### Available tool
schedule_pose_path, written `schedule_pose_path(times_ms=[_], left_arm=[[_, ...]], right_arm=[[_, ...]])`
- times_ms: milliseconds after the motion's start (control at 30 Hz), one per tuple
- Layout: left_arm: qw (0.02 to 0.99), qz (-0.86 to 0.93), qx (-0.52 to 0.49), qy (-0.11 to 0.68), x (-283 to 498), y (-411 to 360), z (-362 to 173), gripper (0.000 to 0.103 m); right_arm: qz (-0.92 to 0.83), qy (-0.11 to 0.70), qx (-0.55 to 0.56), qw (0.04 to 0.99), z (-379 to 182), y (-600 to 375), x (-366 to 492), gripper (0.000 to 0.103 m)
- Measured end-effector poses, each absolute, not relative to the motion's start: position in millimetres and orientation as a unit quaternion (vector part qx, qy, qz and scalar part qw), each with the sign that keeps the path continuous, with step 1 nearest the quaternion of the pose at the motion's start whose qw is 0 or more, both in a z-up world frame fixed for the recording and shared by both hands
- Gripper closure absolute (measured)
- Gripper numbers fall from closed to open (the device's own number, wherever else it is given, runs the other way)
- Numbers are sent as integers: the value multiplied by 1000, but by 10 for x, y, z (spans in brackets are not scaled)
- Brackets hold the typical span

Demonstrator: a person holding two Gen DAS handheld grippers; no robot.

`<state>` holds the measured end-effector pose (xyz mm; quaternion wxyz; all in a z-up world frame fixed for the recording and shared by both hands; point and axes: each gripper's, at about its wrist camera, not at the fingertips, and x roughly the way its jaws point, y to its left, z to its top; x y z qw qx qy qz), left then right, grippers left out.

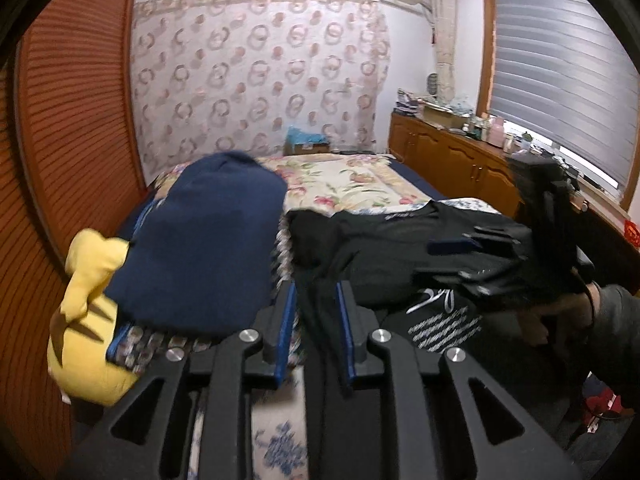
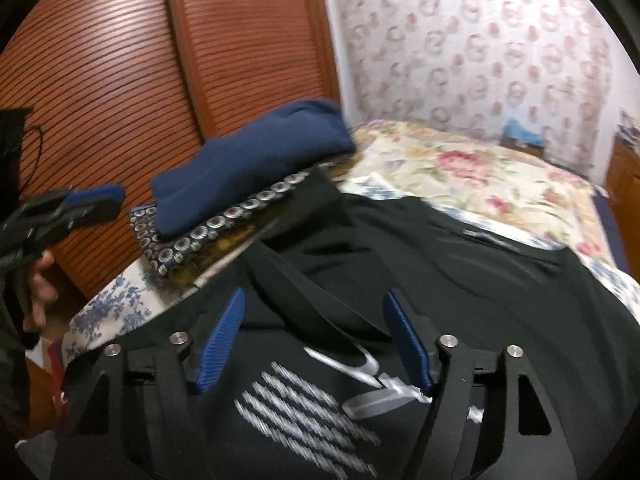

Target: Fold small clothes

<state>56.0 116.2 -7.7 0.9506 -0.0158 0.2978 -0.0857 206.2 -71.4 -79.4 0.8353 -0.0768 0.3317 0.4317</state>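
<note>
Black shirt [image 2: 440,264] on bed [image 2: 460,168]: left hand-held gripper [image 1: 316,312] narrowly parted around a fold, right hand-held gripper [image 2: 320,340] spread above; grab edges evenly, keep fold flat.

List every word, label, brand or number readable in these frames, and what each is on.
None can be read.
Black shirt: white print of diagonal stripes and a script-like mark, too blurred to read.
Same shirt, small pale strip near its far edge: too small to read.
Red item at the right edge of the left wrist view: marks illegible.
</note>
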Motion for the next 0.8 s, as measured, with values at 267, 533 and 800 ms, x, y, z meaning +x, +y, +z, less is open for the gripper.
schedule_pose_path(times_ms=[267, 533, 800], left_arm=[[948, -62, -33, 311, 378, 1341, -295, 84], [945, -65, -47, 318, 334, 1399, -387, 84], [943, -75, -45, 320, 321, 1298, -388, 83]], right_arm=[[465, 374, -86, 798, -987, -5, 2304, 41], [459, 405, -134, 779, -1187, 246, 2324, 83], [481, 354, -101, 796, -971, -224, 2065, 96]])
